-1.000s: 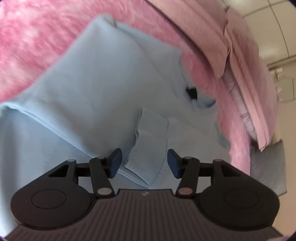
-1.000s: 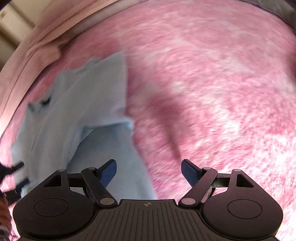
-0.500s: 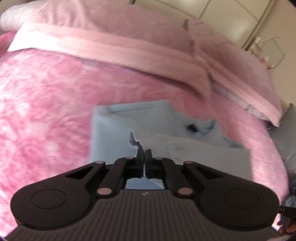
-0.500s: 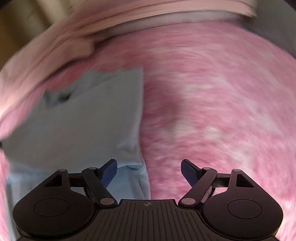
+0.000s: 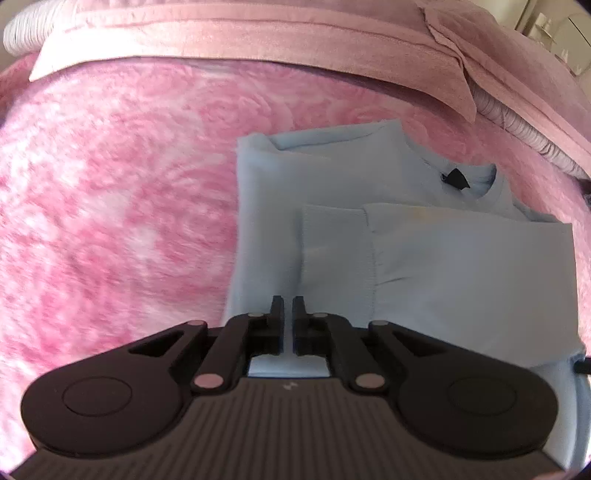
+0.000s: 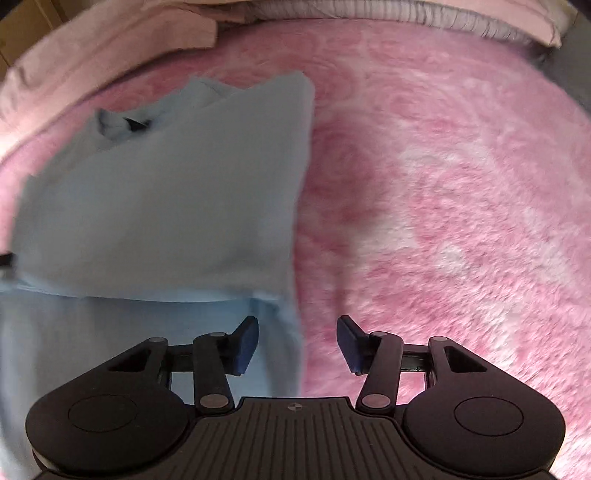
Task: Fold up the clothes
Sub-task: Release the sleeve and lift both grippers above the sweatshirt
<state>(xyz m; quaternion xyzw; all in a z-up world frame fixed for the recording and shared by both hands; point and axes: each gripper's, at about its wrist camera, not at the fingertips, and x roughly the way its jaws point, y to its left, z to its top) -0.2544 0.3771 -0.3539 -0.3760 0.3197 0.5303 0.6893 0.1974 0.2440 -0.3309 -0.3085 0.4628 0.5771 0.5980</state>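
Note:
A light blue sweatshirt (image 5: 443,258) lies partly folded on a fluffy pink blanket (image 5: 110,221), its neck with a black label (image 5: 454,179) pointing away from me. A sleeve strip runs down its front into my left gripper (image 5: 288,314), whose fingers are pinched together on that blue cloth. In the right wrist view the sweatshirt (image 6: 166,203) fills the left half. My right gripper (image 6: 297,339) is open, low over the garment's right edge, one finger above the cloth and the other above the blanket (image 6: 461,184).
Pink pillows and a folded pink sheet (image 5: 258,33) line the far edge of the bed, also seen as a pink sheet (image 6: 92,48) at top left. Blanket stretches wide to the left of the sweatshirt and to its right.
My left gripper went from open around the ribbed cuff to shut on the sleeve and drew back toward the hem. The right gripper stayed open and slid down along the right edge.

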